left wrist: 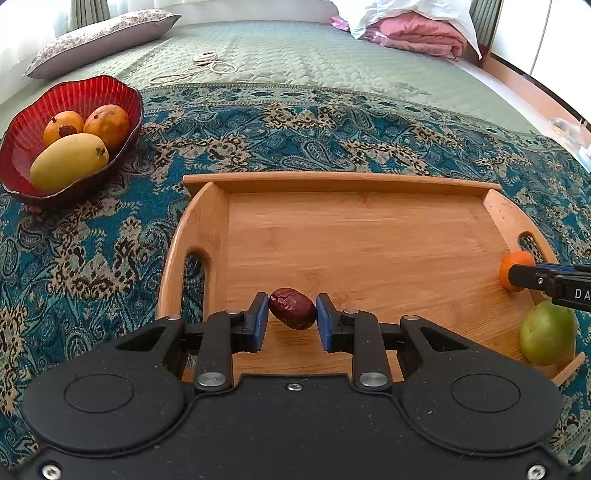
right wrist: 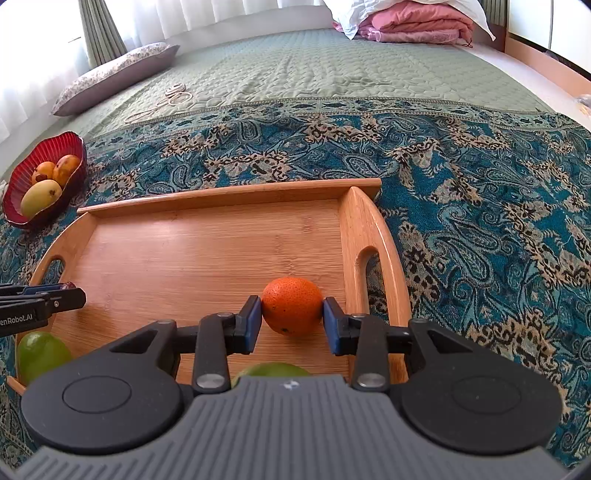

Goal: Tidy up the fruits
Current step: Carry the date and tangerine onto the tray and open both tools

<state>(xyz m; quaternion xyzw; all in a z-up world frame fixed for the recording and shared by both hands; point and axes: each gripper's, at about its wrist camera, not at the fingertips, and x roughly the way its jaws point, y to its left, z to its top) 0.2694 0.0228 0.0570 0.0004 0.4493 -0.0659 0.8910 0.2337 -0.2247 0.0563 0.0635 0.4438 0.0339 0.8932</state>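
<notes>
A wooden tray [left wrist: 354,229] [right wrist: 207,243] lies on a blue patterned cloth. My left gripper [left wrist: 291,314] is shut on a dark red date [left wrist: 292,308] just above the tray's near left part. Over the tray's right side my right gripper [right wrist: 291,314] is shut on a small orange [right wrist: 291,305], also seen as the orange [left wrist: 509,271] at the right edge of the left wrist view. A green fruit [left wrist: 548,334] [right wrist: 40,352] rests at the tray's near edge. A second green fruit [right wrist: 271,369] peeks out under the right gripper. The red bowl [left wrist: 27,122] [right wrist: 20,181] at far left holds three yellow-orange fruits.
The patterned cloth [left wrist: 332,125] covers a bed with a green quilt [left wrist: 295,55]. A coiled white cord [left wrist: 207,66] lies on the quilt. A pillow [left wrist: 103,40] sits at the back left, folded pink bedding [left wrist: 417,33] at the back right.
</notes>
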